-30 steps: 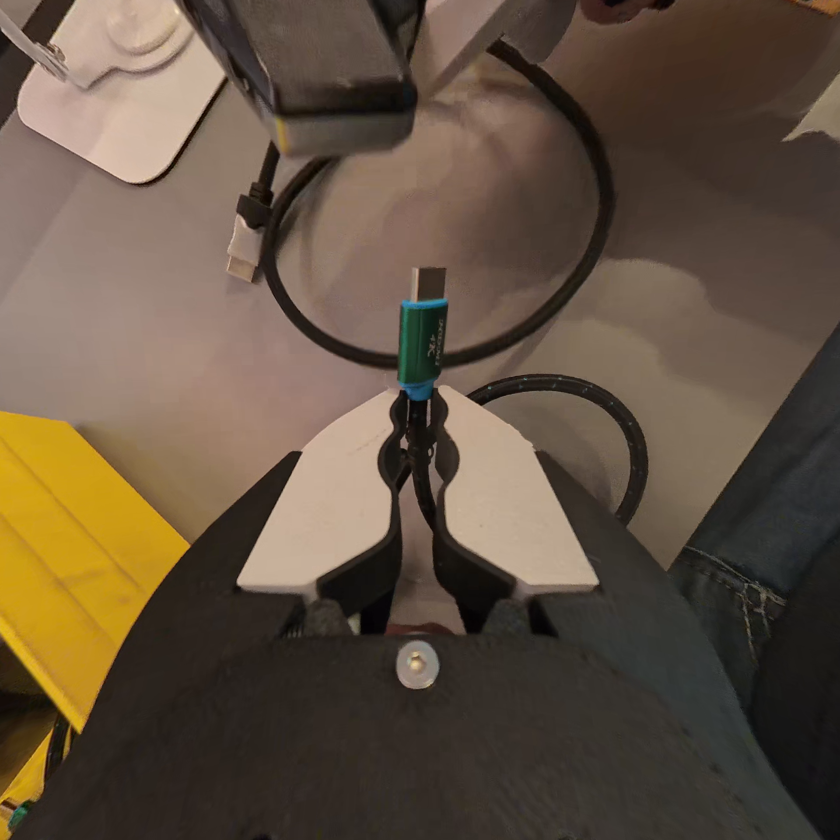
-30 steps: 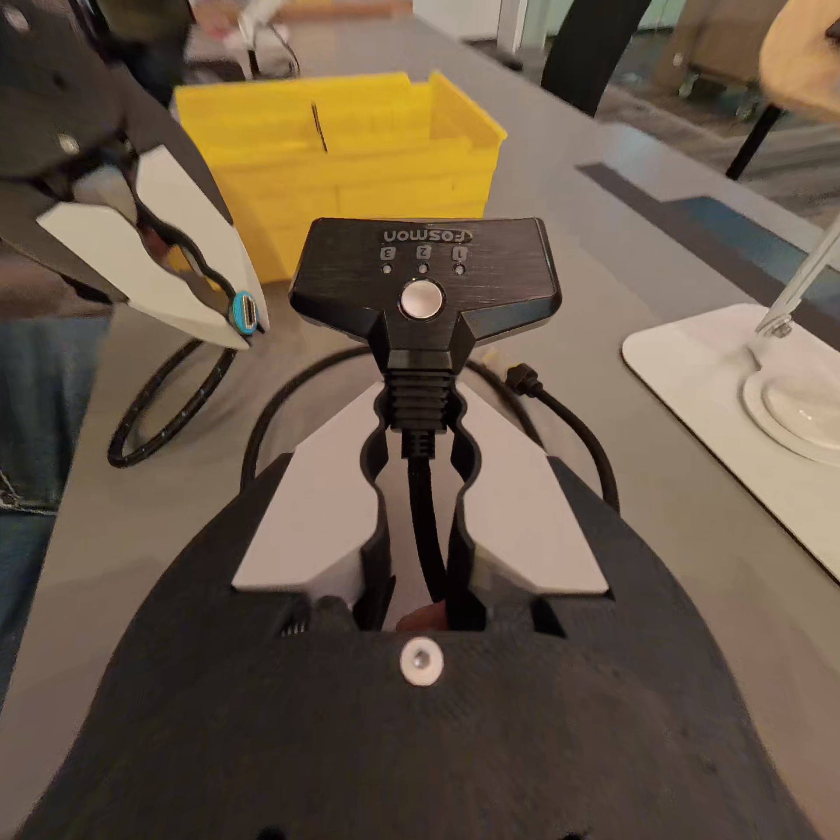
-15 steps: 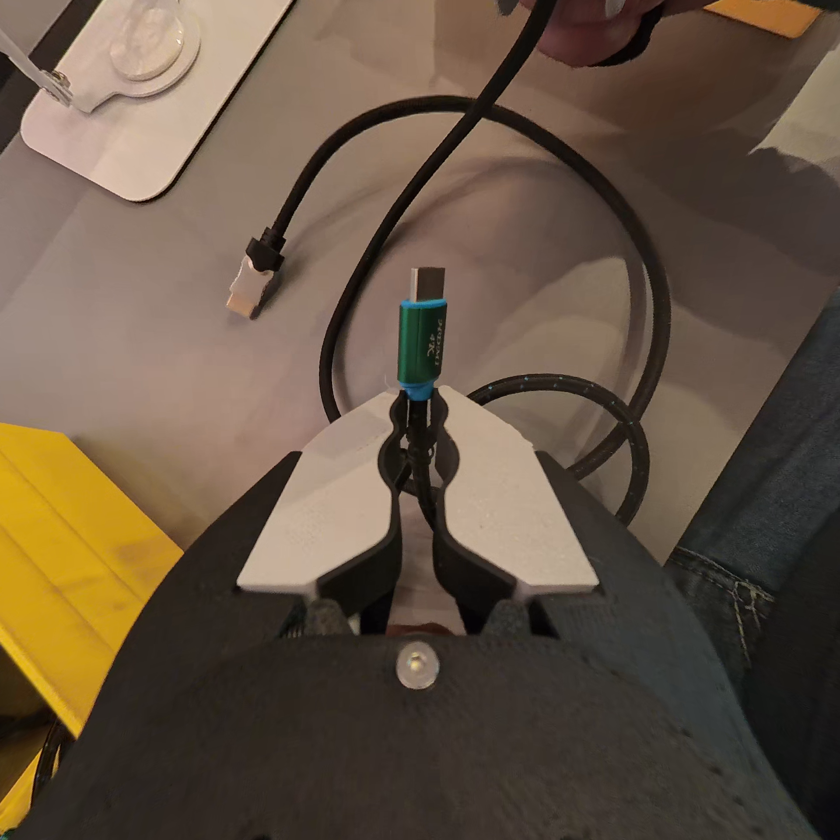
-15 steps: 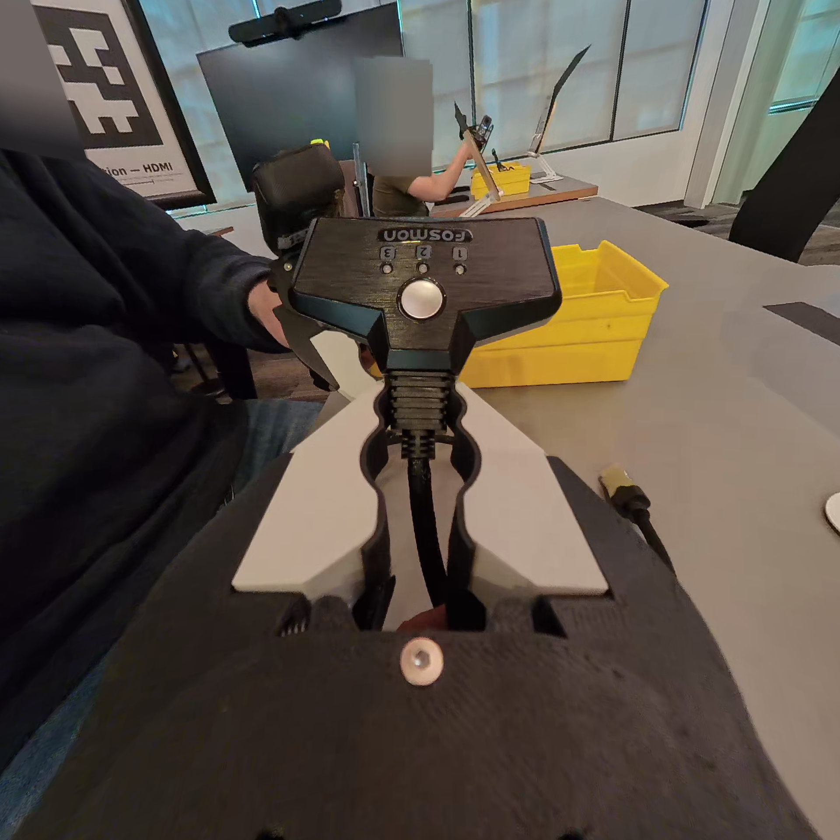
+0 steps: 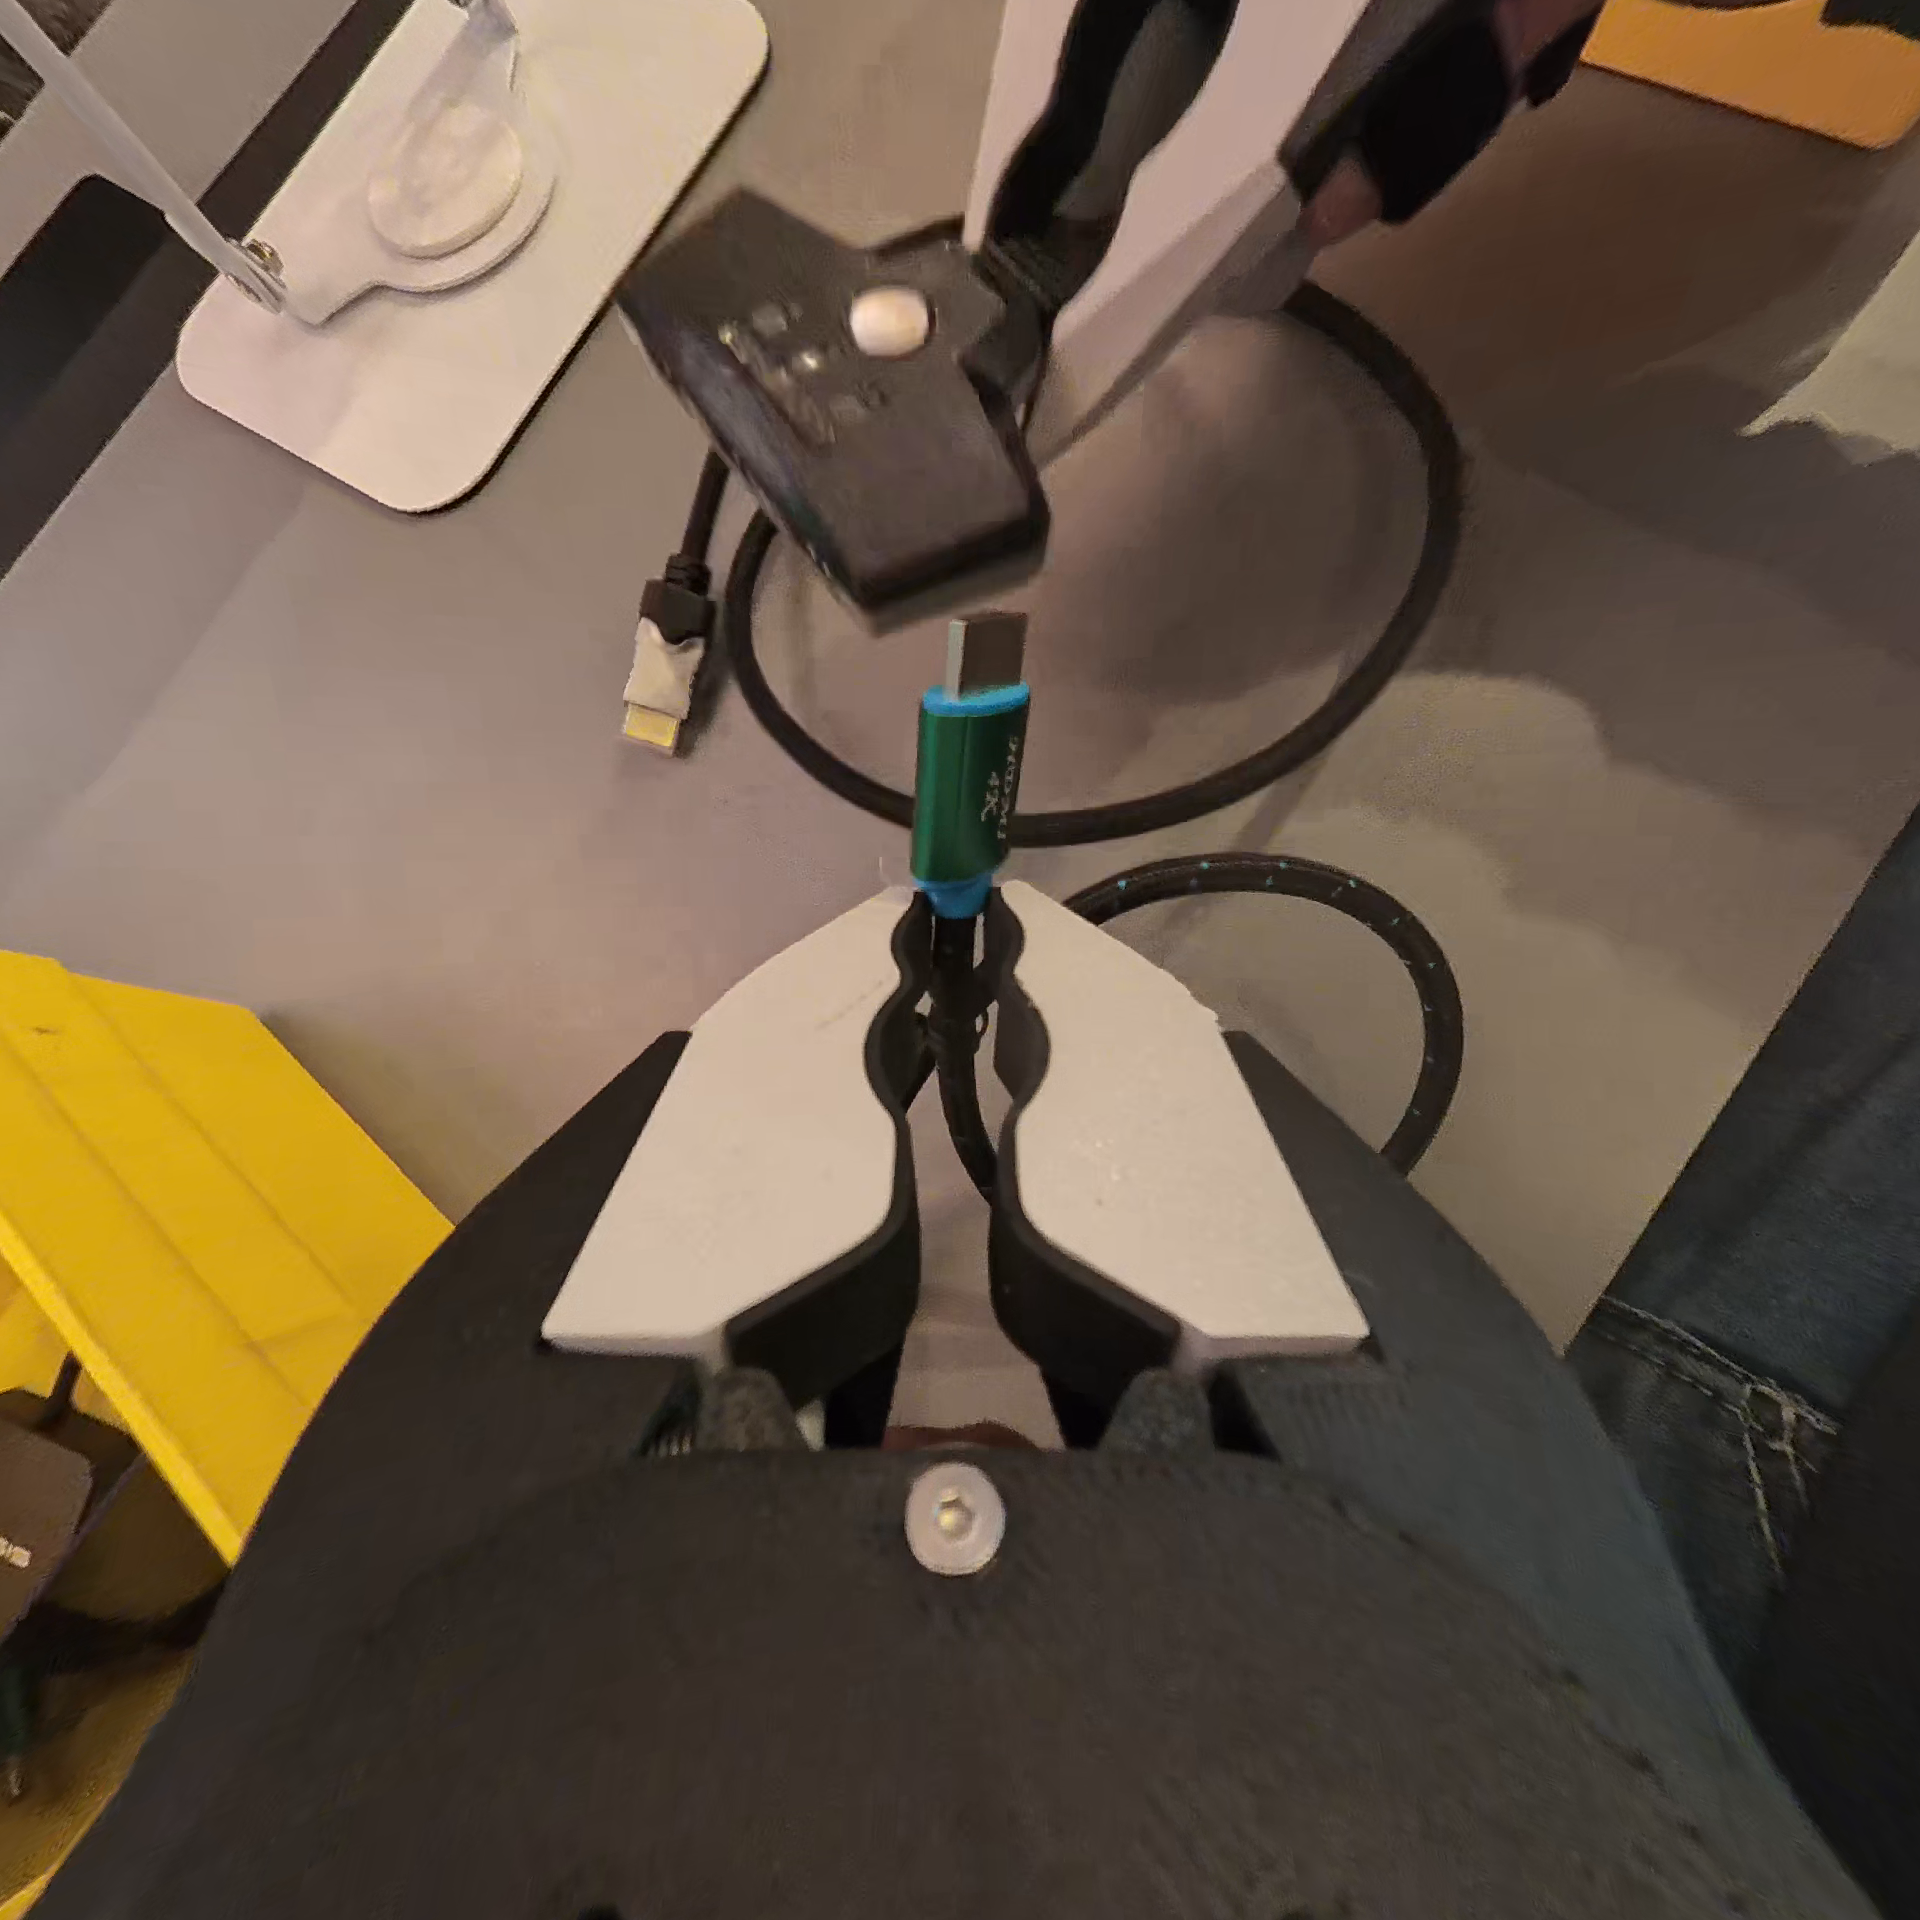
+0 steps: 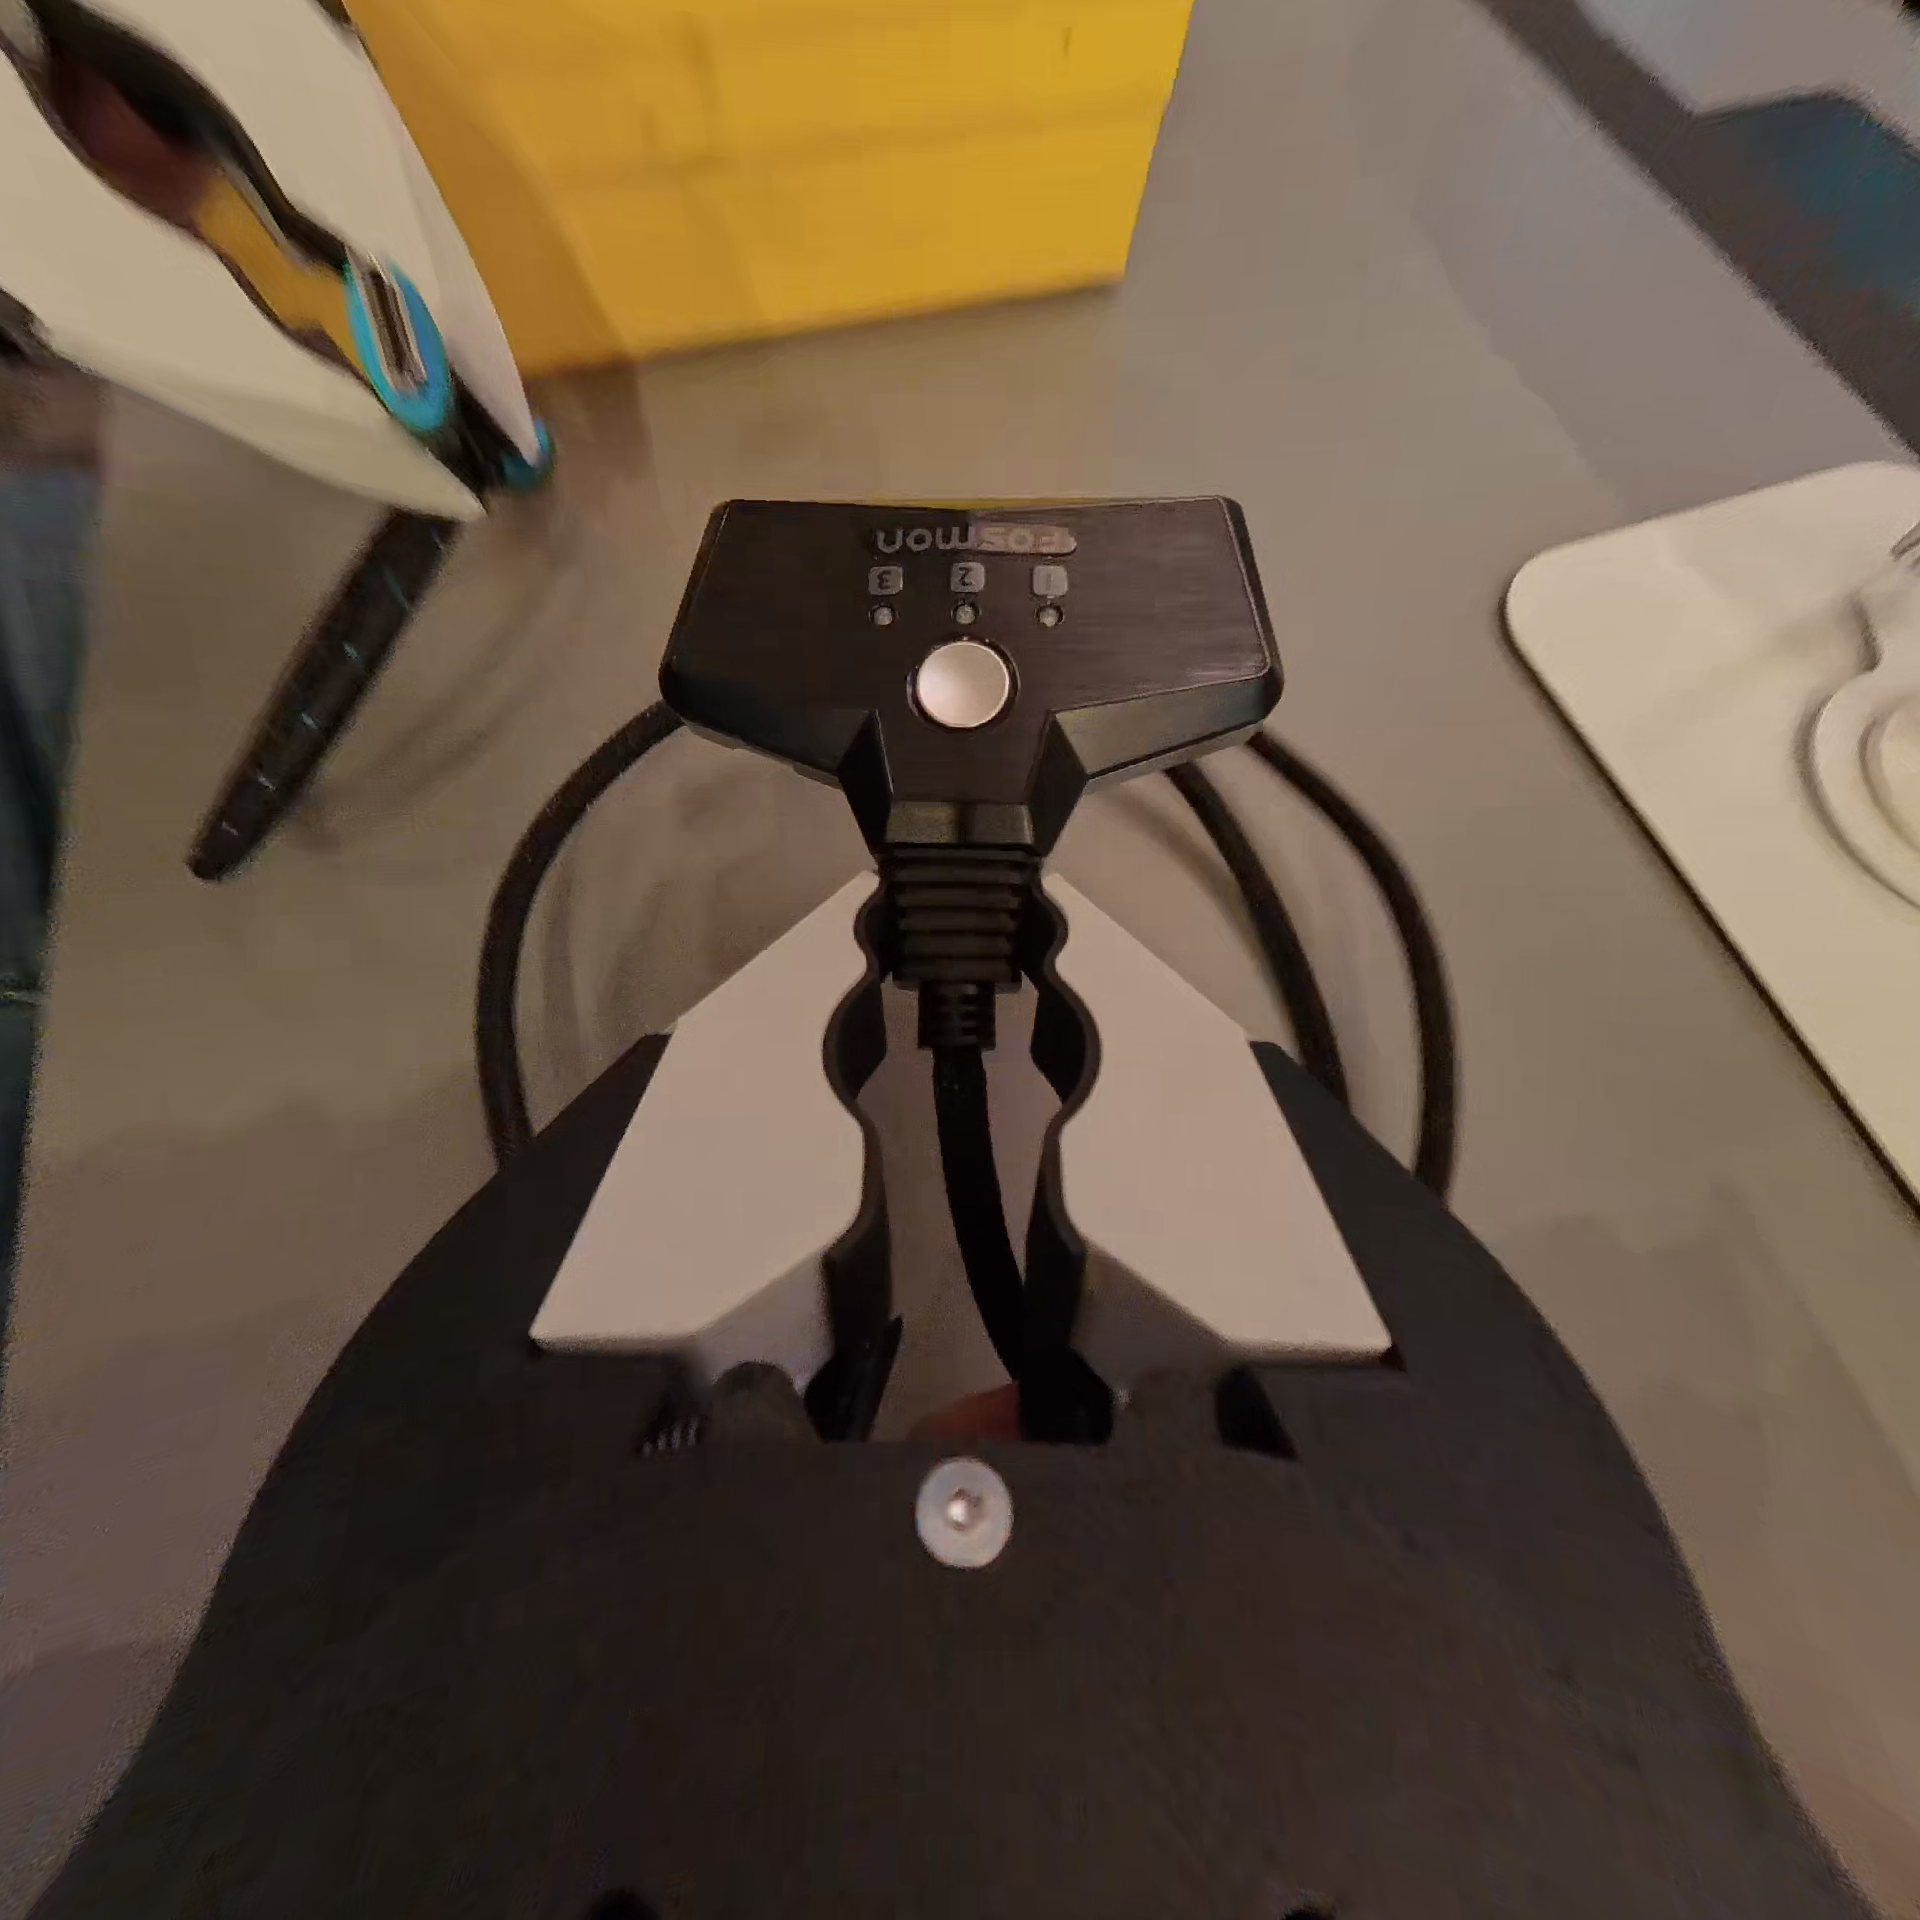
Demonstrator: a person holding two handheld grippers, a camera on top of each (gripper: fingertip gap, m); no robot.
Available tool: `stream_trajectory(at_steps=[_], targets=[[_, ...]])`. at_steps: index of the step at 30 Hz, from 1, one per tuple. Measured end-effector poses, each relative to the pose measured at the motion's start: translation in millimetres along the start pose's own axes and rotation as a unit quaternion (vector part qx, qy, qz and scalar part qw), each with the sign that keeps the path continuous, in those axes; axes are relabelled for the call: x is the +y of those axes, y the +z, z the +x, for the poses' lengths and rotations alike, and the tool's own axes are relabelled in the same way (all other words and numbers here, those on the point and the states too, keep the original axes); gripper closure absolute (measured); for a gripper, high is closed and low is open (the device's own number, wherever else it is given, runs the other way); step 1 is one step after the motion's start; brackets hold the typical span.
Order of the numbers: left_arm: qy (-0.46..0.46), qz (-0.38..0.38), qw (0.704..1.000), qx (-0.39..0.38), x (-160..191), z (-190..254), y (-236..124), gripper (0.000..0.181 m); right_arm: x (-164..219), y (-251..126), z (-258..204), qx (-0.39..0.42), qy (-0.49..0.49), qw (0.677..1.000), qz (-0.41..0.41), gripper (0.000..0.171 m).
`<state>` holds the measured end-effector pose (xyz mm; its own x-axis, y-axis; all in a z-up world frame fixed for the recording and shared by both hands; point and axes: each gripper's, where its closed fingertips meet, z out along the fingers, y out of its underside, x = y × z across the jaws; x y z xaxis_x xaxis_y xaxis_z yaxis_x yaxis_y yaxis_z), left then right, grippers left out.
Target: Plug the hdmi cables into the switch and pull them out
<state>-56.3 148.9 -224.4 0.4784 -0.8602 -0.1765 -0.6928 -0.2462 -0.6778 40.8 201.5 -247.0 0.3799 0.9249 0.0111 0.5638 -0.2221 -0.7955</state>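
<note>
above the grey tabletop (image 5: pixel 312 831) the right gripper (image 6: pixel 961 914) pinches the black switch (image 6: pixel 966 623) by its ribbed cable collar, held in the air. the left gripper (image 5: pixel 954 914) pinches the braided cable just behind the green plug (image 5: pixel 966 790), its metal tip just short of the switch and not yet in. to seat it well, i'd square the tip to a port and push straight, keeping the switch steady.

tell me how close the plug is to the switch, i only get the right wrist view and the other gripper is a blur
Observer: The left wrist view shows the green plug with its metal tip just short of the switch, not inserted.
Operator: gripped on the plug body
Observer: No. The left gripper is shut on the braided cable right behind the plug.
Operator: any other plug around
Observer: A silver-headed plug lies loose on the table.
</note>
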Motion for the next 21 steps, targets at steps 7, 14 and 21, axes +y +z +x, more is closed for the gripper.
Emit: stream_trajectory(at_steps=[7,14,21], targets=[[0.009,-0.013,1.000,0.008,3.1,5.3,2.6,0.172,27.8,14.4,-13.8,-0.018,-0.056,0.995,-0.084,0.150],[0.022,-0.038,0.998,0.041,9.6,18.2,9.5,0.172,48.2,16.4,-24.9,-0.042,-0.063,0.985,-0.155,0.142],[0.026,-0.046,0.995,0.088,0.6,20.5,5.5,0.172,-2.8,-9.2,-31.4,0.005,-0.161,0.979,-0.122,0.130]])
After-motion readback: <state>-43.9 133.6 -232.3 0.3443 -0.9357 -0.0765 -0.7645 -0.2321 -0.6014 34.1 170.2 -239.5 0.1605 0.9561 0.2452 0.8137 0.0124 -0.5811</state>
